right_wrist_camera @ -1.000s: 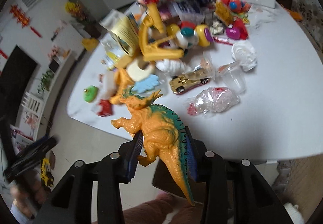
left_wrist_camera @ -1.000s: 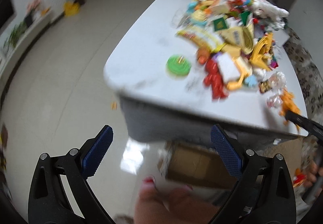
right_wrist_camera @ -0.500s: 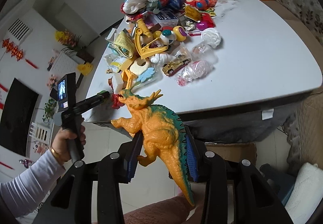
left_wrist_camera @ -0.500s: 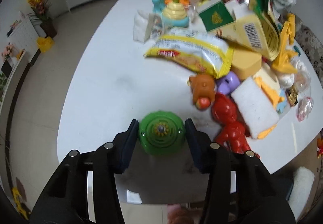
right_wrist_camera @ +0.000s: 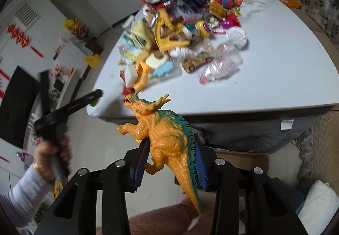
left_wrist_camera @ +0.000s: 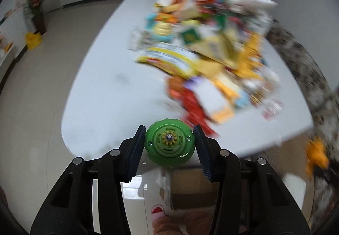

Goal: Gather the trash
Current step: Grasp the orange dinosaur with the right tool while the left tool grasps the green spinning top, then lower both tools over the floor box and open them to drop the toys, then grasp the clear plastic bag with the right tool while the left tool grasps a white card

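Toy pile point(right_wrist_camera: 182, 29) on table point(right_wrist_camera: 275, 69), box point(left_wrist_camera: 190, 188) beneath

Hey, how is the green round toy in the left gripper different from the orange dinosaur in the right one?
The green round toy is a flat disc in one colour; the orange dinosaur is a long figure with teal back stripes. The disc fits between its pads; the dinosaur's head and tail stick out well beyond its pads. Both are clamped, off the white table.

No words or numbers can be read anywhere; the packets on the table point(left_wrist_camera: 101, 95) are too blurry.
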`<state>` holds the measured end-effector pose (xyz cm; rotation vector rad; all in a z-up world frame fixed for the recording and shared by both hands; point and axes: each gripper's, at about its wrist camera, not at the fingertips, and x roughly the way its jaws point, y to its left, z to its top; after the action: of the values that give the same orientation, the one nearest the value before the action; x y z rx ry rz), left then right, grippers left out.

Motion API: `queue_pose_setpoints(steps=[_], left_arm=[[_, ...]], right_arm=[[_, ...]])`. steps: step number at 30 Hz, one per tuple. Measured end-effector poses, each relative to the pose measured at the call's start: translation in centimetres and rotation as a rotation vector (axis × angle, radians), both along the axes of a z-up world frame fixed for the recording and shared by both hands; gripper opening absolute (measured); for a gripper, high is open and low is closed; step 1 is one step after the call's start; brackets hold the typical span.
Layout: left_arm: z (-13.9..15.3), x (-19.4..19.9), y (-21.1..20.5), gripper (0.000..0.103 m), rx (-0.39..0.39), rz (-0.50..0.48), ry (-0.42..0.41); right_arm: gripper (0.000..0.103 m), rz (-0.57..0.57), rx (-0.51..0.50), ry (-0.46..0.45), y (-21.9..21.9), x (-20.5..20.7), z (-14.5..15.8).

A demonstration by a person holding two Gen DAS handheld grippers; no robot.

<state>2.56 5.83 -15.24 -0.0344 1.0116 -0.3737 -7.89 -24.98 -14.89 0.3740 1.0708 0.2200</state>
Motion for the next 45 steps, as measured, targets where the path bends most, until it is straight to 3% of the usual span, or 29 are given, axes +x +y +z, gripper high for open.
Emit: queue_pose_setpoints(steps=[3,7,10,12,13,15,19,25,28,32,38,42,45], left_arm=[[-1.6,-3.9,-2.3,0.046,-0.003,-0.100,0.055],[-9.3,-7.5,-5.9,0.046,0.017,-0.178,0.251],[-15.4,-8.5,-8.8,0.046,0.040,-0.186,0.376],[-19.8,-8.5,-10.6,0.051,0.086,-0.166,0.438],[-21.2,-8.5,-11.0,0.064,0.106,-0.159,0.460],[-23.6,-8.2,-11.8,0.068,0.145,-0.137,0.484],[-26.7,-7.0,-12.4,0.070,0.161,-0.100,0.538],[-24.3,-6.3,-11.5,0.070,0.106,-0.084,0.509],[-20.9,-7.0,-10.6,0.075,0.084,-0.086,0.456],[-15.9,-8.5,-8.8,0.077,0.077,-0.058,0.382],[-9.9,-9.7,-5.7,0.078,0.041,0.041,0.296],[-8.2,-9.3,-3.6,0.078,-0.032,0.121,0.292],[-7.3,-9.5,-2.9,0.078,-0.012,0.140,0.251]], right_arm=[[0.040,0.010,-0.034,0.068,-0.7,-0.9,-2.7],[0.040,-0.013,-0.055,0.182,-1.9,-1.8,-8.2],[0.041,-0.052,-0.084,0.287,-3.0,-1.9,-13.9],[0.042,-0.071,-0.115,0.346,-3.7,-1.8,-17.8],[0.057,-0.080,-0.144,0.368,-3.9,-1.8,-19.2],[0.077,-0.099,-0.207,0.396,-4.5,-1.5,-21.5],[0.076,-0.121,-0.232,0.412,-5.3,-1.0,-23.1],[0.077,-0.120,-0.161,0.374,-5.9,-0.3,-21.1],[0.078,-0.089,-0.135,0.311,-5.5,-0.3,-17.9],[0.079,-0.068,-0.083,0.182,-4.8,0.8,-11.5],[0.085,-0.125,-0.025,0.002,-4.7,4.6,-4.3],[0.084,-0.200,-0.042,0.006,-4.5,8.8,-3.6],[0.079,-0.269,-0.001,0.068,-4.6,11.6,-4.7]])
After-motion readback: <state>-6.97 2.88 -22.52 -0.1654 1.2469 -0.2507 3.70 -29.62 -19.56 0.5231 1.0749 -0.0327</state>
